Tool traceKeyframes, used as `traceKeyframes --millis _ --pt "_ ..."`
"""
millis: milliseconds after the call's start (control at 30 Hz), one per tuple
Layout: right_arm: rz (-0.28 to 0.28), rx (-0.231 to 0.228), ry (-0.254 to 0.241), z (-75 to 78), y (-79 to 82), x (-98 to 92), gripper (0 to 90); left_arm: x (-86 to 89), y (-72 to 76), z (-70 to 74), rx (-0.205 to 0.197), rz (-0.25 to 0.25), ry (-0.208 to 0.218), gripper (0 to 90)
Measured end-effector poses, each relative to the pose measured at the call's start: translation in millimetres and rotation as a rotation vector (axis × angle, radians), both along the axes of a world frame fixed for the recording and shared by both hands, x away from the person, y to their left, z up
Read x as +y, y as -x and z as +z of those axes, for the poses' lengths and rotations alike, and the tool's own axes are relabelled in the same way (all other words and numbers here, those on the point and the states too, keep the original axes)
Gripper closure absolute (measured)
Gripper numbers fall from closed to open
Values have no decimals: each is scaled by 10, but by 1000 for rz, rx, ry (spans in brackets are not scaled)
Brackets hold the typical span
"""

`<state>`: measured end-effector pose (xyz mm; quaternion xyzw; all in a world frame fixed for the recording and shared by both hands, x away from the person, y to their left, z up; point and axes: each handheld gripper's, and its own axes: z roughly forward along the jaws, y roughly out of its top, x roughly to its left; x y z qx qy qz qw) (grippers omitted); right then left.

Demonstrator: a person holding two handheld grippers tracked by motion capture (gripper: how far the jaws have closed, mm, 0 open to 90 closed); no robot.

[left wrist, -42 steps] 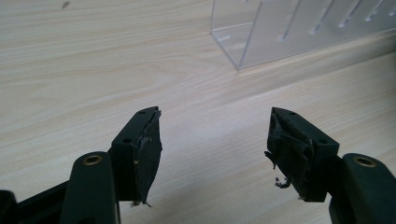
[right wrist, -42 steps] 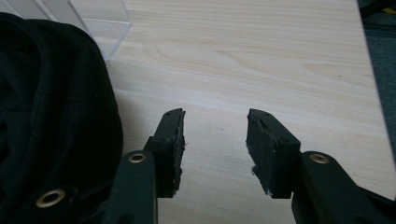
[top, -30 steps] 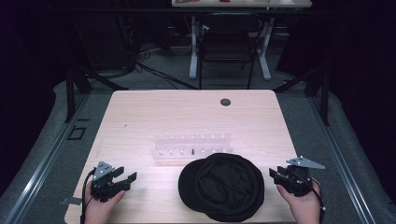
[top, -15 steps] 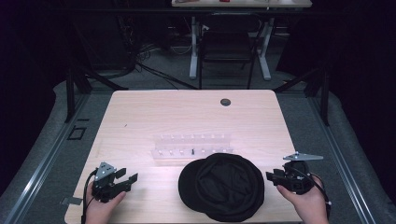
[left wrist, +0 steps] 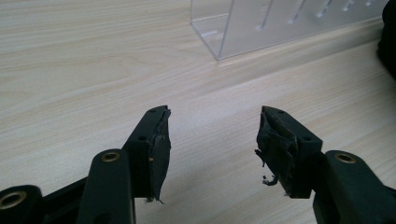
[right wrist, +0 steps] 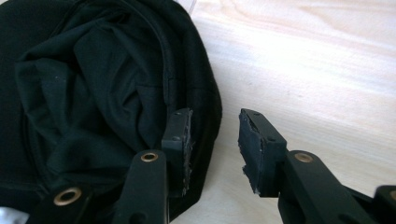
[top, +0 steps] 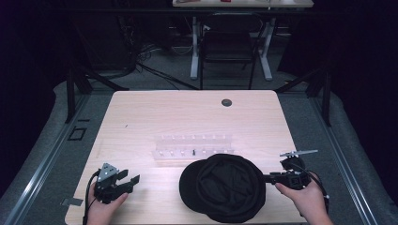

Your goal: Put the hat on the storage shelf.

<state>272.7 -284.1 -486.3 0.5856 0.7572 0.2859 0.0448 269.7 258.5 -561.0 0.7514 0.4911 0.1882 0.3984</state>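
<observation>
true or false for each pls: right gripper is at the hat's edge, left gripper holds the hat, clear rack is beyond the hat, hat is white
1. The right gripper is at the rim of the black hat: true; one jaw lies over the rim, jaws apart.
2. The left gripper holds the hat: false; its jaws are open over bare table.
3. The clear rack lies beyond the hat: true.
4. The hat is white: false; it is black.

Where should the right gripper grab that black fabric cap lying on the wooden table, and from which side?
Probably the right-hand rim of the black fabric cap, coming in level from the right. The cap lies opening-up, so its thin edge stands free. The right gripper already sits there, jaws open, one over the edge and one outside above the wooden table.
</observation>
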Motion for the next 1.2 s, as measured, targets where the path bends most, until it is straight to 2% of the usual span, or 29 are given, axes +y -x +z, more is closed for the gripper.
traceKeyframes --millis 367,700,767,1033,1200 --pt "20 61 20 -59 -78 103 677 -5 -1 -1 2 -4 -5 437" --pt "15 110 16 -101 -133 112 695 -7 -5 -7 3 -3 -4 437" --pt "13 131 9 -110 -160 115 703 -8 -5 -8 4 -2 -4 437" --pt "52 193 27 -147 -227 143 736 -3 -8 -9 7 -1 -4 437" --pt "57 216 8 -201 -247 118 775 -2 -9 -10 7 -1 -5 437"
